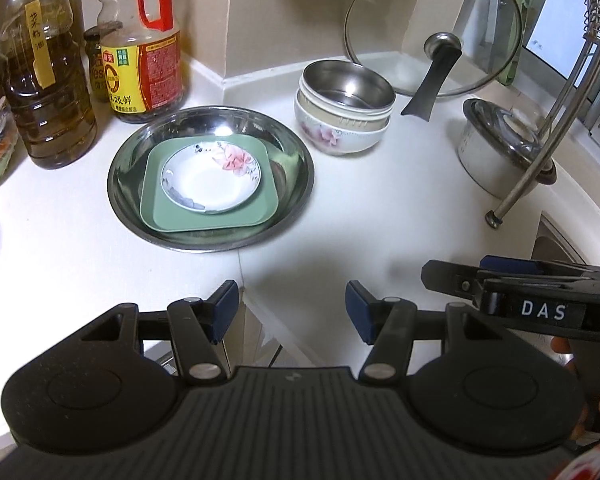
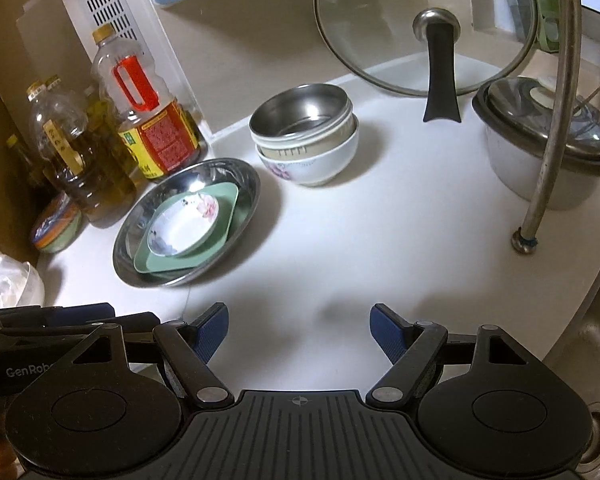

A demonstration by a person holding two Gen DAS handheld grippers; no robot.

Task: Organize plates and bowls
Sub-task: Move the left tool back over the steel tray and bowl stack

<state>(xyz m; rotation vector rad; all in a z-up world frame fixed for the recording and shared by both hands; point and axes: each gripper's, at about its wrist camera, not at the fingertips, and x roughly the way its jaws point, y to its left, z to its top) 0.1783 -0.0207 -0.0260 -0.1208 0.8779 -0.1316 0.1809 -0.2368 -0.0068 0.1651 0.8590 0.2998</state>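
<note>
Both the left gripper [image 1: 290,312] and right gripper [image 2: 298,336] are hovering with jaws apart and empty above the white table [image 1: 360,208], plates stacked nearby.

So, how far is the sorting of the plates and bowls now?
Done, it seems: floral saucer on green plate in the steel basin; steel bowl nested in the floral bowl. In hand: nothing; left gripper and right gripper are open. Left: maybe nothing.
</note>
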